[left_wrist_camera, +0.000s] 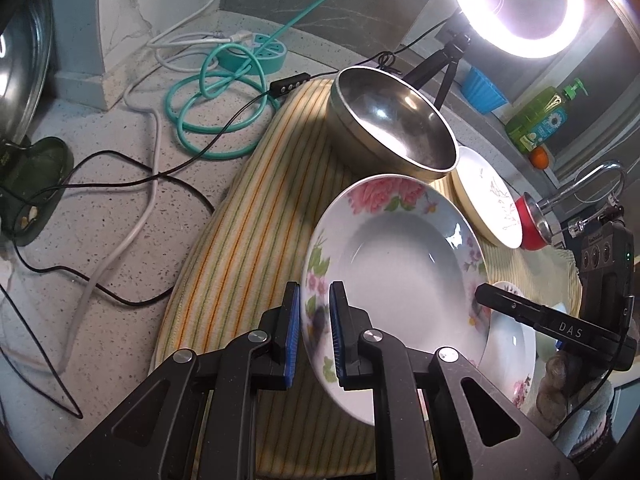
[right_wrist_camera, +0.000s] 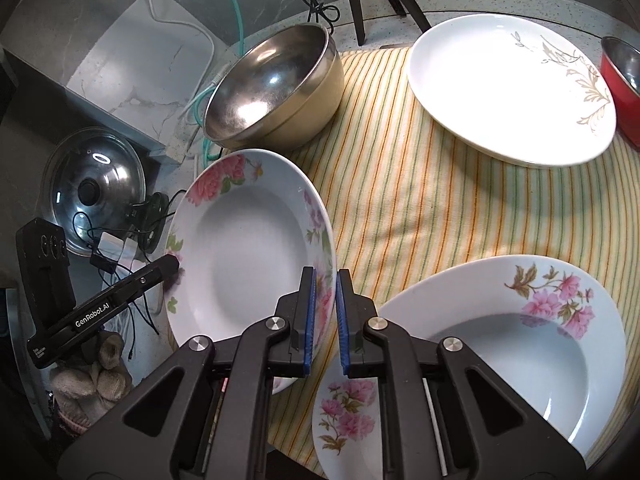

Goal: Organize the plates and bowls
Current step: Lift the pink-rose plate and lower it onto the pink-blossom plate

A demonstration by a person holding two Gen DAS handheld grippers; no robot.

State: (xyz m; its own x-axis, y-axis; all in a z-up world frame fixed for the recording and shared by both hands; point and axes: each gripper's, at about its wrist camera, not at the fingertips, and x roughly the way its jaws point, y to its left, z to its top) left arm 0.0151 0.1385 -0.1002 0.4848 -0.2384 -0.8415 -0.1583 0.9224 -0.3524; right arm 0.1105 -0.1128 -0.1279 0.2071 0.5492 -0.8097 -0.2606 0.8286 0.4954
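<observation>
A white deep plate with pink flowers [left_wrist_camera: 400,264] [right_wrist_camera: 248,252] is held tilted above the striped cloth [left_wrist_camera: 256,216] [right_wrist_camera: 420,208]. My left gripper [left_wrist_camera: 314,320] is shut on its near rim; my right gripper [right_wrist_camera: 325,304] is shut on the opposite rim. The right gripper's finger [left_wrist_camera: 520,312] shows at the plate's far edge in the left wrist view; the left gripper's finger [right_wrist_camera: 152,276] shows in the right wrist view. A second flowered deep plate [right_wrist_camera: 516,344] [left_wrist_camera: 516,352] lies below, and a small flowered plate [right_wrist_camera: 344,416] lies at the cloth's front edge.
A steel bowl [left_wrist_camera: 396,124] [right_wrist_camera: 276,88] stands at the back of the cloth. A flat white plate with gold leaves [right_wrist_camera: 508,88] [left_wrist_camera: 484,196] and a red bowl [right_wrist_camera: 624,80] [left_wrist_camera: 532,224] lie beyond. Cables [left_wrist_camera: 120,184], a teal hose [left_wrist_camera: 212,104], a pot lid [right_wrist_camera: 92,184] and a ring light [left_wrist_camera: 528,4] surround it.
</observation>
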